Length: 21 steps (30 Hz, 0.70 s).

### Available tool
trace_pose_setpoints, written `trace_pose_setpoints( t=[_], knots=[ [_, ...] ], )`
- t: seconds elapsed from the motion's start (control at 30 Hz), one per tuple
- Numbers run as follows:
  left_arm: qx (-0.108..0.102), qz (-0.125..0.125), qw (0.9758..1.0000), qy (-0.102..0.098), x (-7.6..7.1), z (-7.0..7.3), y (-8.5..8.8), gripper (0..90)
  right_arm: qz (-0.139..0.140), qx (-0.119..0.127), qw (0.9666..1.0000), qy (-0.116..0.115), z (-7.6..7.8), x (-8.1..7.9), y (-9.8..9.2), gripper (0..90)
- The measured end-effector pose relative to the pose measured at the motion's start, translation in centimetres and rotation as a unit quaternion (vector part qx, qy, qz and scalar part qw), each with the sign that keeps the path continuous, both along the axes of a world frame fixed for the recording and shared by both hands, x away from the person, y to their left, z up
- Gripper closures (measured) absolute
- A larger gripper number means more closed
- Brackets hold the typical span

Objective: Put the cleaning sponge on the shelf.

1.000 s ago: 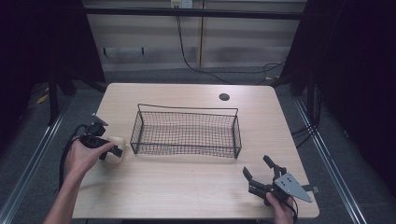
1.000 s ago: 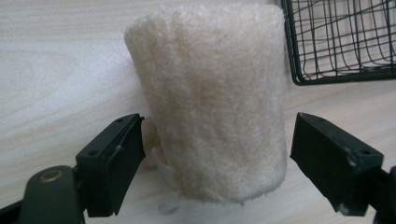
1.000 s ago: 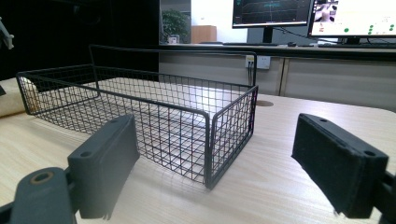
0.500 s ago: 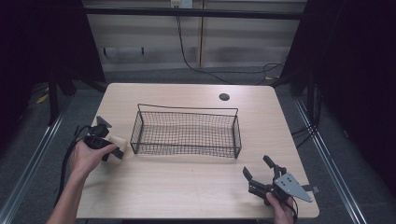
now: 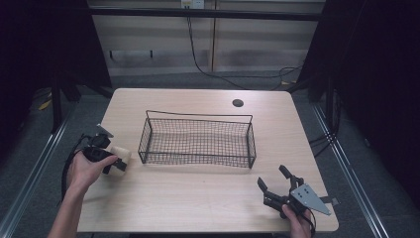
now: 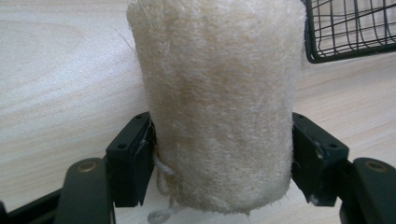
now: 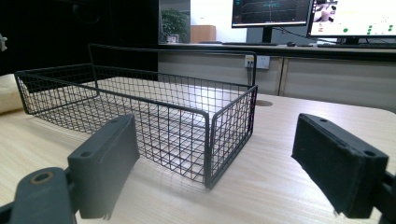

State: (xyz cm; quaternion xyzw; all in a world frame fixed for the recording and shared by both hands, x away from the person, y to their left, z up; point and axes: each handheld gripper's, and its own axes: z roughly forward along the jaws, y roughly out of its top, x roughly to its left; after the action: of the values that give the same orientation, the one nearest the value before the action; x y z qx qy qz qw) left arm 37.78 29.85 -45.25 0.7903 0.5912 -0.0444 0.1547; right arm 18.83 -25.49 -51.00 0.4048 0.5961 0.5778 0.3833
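High view looks down on the table (image 5: 198, 208); both claw cameras sit low, sharing the wire basket (image 7: 154, 116).

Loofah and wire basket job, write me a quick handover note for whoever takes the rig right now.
Left gripper: its jaws have just closed and are shut on the loofah, which lies on the table just left of the wire basket.
Right gripper: open, holding nothing, near the table's front right corner.
Done: loofah gripped.
Left, probably: lift the loofah and place it in the basket, which looks empty.
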Motion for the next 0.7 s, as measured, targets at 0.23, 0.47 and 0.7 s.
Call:
trace_pose_setpoints(
  t=[0.23,0.47,0.7],
  knots=[
    [-0.01,-0.007,0.9999,-0.007,-0.2,0.7,0.0,31.2,0.001,-0.002,1.0,0.0,0.0,0.0,0.0,13.7],
    [-0.046,0.003,0.9987,-0.024,-0.8,1.4,0.4,31.1,0.002,-0.002,1.0,0.0,0.0,0.0,0.0,13.7],
    [-0.085,0.007,0.9955,-0.042,-1.5,2.5,1.3,31.1,0.001,-0.003,1.0,0.0,0.0,0.0,0.0,13.7]
  ],
)
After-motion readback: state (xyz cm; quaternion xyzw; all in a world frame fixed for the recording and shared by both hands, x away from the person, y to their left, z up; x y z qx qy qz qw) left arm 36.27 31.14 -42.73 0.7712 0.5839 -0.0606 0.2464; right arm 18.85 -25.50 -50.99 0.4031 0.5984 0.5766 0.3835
